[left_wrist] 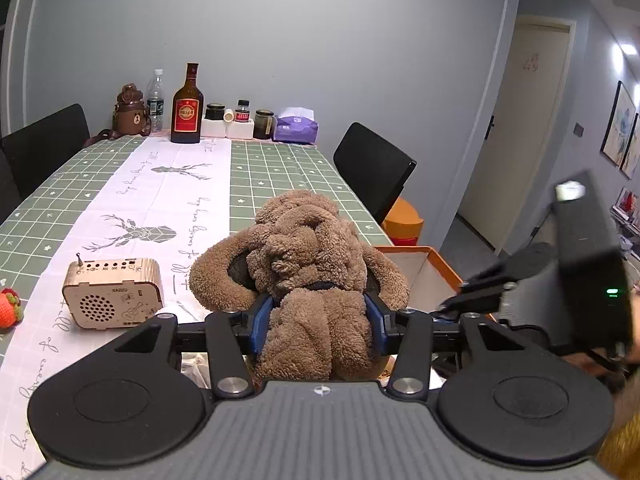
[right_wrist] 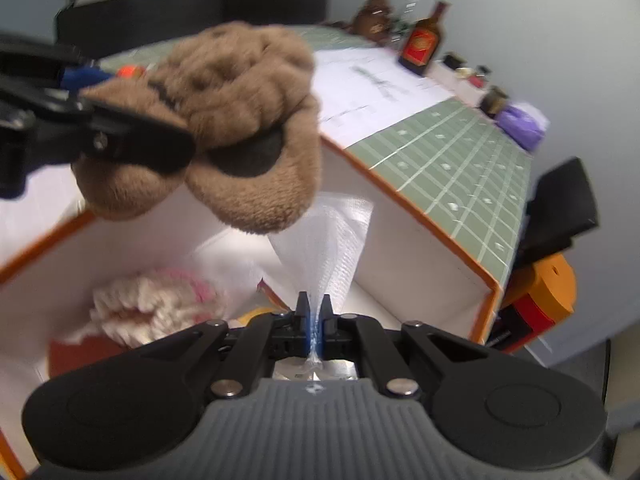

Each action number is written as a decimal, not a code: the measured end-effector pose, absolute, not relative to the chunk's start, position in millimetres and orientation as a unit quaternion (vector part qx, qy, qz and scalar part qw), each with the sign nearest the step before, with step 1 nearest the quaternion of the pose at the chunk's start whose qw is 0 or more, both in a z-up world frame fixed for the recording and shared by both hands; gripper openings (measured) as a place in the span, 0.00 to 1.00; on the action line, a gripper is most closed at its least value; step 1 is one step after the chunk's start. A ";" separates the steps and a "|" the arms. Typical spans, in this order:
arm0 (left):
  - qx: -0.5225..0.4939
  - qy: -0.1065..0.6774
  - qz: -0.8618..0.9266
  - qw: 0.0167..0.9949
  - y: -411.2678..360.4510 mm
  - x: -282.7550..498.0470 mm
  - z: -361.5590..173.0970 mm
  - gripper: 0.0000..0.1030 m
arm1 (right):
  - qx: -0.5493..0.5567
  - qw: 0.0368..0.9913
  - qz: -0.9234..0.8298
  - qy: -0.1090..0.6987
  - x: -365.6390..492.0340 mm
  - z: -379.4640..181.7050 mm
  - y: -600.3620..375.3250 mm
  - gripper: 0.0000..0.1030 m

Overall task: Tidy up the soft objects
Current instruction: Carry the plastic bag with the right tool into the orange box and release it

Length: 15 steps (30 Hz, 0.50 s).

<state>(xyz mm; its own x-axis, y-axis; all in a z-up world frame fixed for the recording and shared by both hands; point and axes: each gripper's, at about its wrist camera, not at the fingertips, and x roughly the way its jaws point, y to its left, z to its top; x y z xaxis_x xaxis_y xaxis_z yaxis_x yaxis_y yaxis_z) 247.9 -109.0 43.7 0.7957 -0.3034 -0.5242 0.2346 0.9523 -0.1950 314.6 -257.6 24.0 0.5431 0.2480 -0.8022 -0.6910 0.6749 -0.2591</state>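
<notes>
My left gripper (left_wrist: 318, 312) is shut on a brown plush toy (left_wrist: 312, 264) and holds it in the air over the orange-rimmed white box (left_wrist: 444, 268). The same toy (right_wrist: 240, 120) hangs above the box opening (right_wrist: 420, 236) in the right wrist view, with the left gripper (right_wrist: 100, 132) at its left side. My right gripper (right_wrist: 315, 312) is shut on a sheer white plastic sheet (right_wrist: 336, 240) that rises from inside the box. A pink and cream knitted soft item (right_wrist: 156, 304) lies inside the box. The right gripper (left_wrist: 472, 292) shows at the right of the left wrist view.
On the green checked tablecloth (left_wrist: 280, 176) stand a wooden radio (left_wrist: 114, 296), a red knitted toy (left_wrist: 10, 308), a brown bottle (left_wrist: 187, 106), jars, a purple tissue pack (left_wrist: 296, 126) and a bear flask (left_wrist: 130, 110). Black chairs (left_wrist: 372, 168) flank the table; an orange stool (right_wrist: 548, 288) stands beside it.
</notes>
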 end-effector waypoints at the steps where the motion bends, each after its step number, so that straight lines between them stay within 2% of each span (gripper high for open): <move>1: -0.061 0.289 -0.139 0.945 -110.0 248.2 42.5 0.53 | -0.307 0.819 0.294 0.385 319.6 19.6 -256.3 0.00; 4: -0.058 0.295 -0.130 0.945 -113.6 250.5 40.7 0.53 | -0.362 0.793 0.332 0.359 328.2 10.5 -252.8 0.00; 15: -0.039 0.299 -0.112 0.947 -122.4 255.0 41.5 0.54 | -0.475 0.696 0.353 0.406 388.5 -25.9 -236.3 0.00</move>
